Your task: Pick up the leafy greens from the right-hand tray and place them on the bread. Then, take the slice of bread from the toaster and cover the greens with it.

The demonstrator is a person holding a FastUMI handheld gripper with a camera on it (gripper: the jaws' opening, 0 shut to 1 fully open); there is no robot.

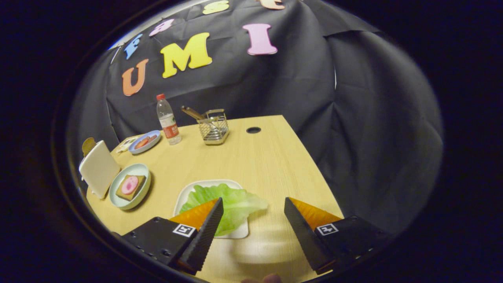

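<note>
Lettuce (232, 202) lies on a white tray (184, 198) at the near middle of the table (255, 165), its right edge spilling over the rim. The gripper (253, 220) hovers just above with jaws wide apart, the left finger over the leaf, the right over bare wood. This looks like the first step, reaching for the greens. Next, the fingers need to drop around the leaf and close, then carry it left to the bread (131, 186) on the green plate (118, 200) beside the toaster (98, 169).
</note>
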